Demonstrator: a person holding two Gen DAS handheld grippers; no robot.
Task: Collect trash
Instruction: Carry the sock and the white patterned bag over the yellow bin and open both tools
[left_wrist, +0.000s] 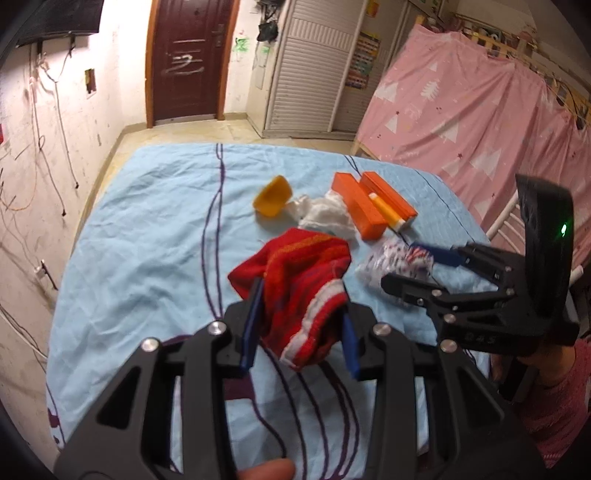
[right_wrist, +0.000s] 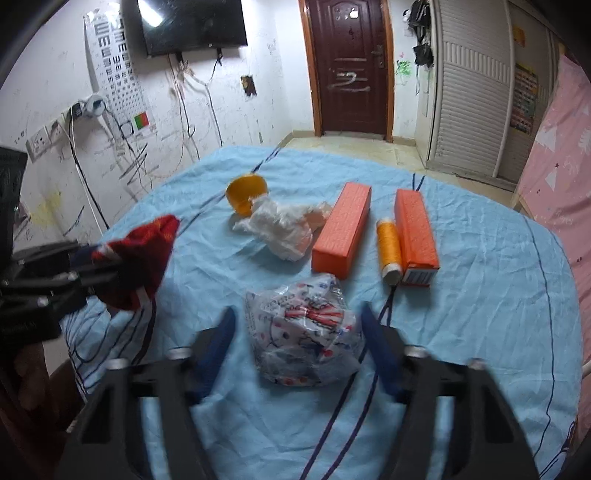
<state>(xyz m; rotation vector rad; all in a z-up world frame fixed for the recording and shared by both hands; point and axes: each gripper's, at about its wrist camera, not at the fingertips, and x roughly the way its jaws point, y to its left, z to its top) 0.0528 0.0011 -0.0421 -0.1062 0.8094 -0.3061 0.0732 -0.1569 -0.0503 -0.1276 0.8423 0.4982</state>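
while left tongs (left_wrist: 299, 328) clamp red sock (left_wrist: 295, 280) | right tongs (right_wrist: 297, 350) apart around plastic bag (right_wrist: 306, 332)

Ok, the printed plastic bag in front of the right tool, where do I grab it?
Take the bag across its bunched middle, straight ahead along the right tool. It is a soft crumpled lump lying loose on the sheet, already between the open fingers, with the boxes beyond it, so closing there should gather enough film.

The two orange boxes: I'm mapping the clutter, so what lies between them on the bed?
A spool of orange thread lies between the left orange box and the right orange box, close against the right one; the right wrist view shows it best.
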